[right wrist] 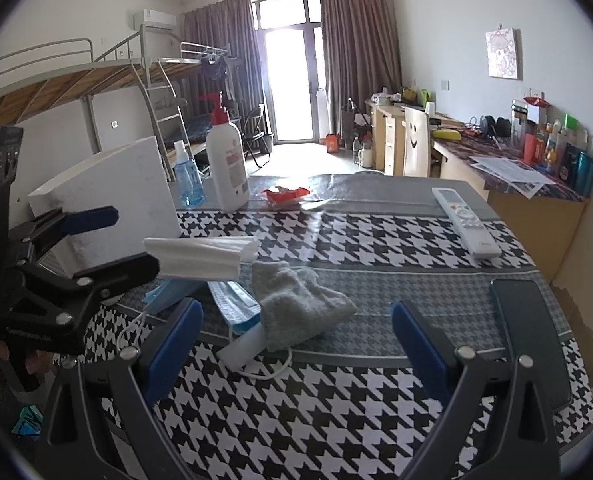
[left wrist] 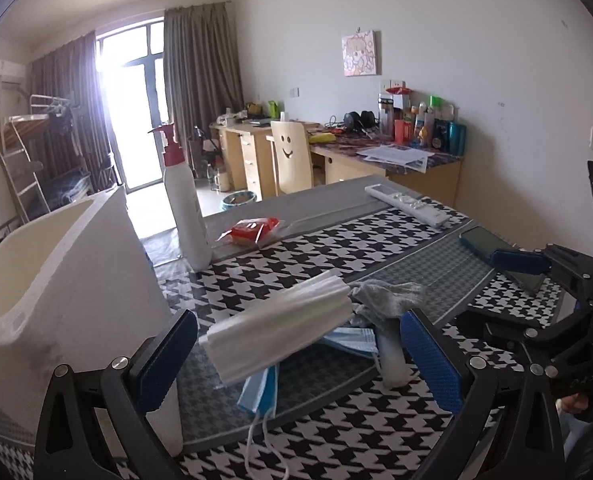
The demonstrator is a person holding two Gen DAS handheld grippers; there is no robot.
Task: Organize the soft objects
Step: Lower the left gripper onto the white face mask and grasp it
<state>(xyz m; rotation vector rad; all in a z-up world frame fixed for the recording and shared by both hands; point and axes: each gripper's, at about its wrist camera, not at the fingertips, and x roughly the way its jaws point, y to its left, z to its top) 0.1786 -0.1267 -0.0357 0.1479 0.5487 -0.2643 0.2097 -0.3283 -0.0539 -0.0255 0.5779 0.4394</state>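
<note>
A white pack of tissues (left wrist: 280,328) (right wrist: 202,254) lies on blue face masks (left wrist: 262,390) (right wrist: 234,304). A grey sock (left wrist: 388,300) (right wrist: 300,304) lies on the masks and on a small white tube (left wrist: 392,364) (right wrist: 242,346). A white foam box (left wrist: 56,280) (right wrist: 108,208) stands at the left. My left gripper (left wrist: 296,356) is open, its fingers on either side of the tissue pack. My right gripper (right wrist: 296,348) is open and empty, just in front of the sock.
A white pump bottle (left wrist: 186,208) (right wrist: 228,164), a red packet (left wrist: 252,230) (right wrist: 286,194), a white remote (left wrist: 410,204) (right wrist: 466,220), a dark phone (left wrist: 496,252) (right wrist: 526,332) and a blue spray bottle (right wrist: 186,178) are on the houndstooth table cover (right wrist: 336,400). Desks and a chair stand behind.
</note>
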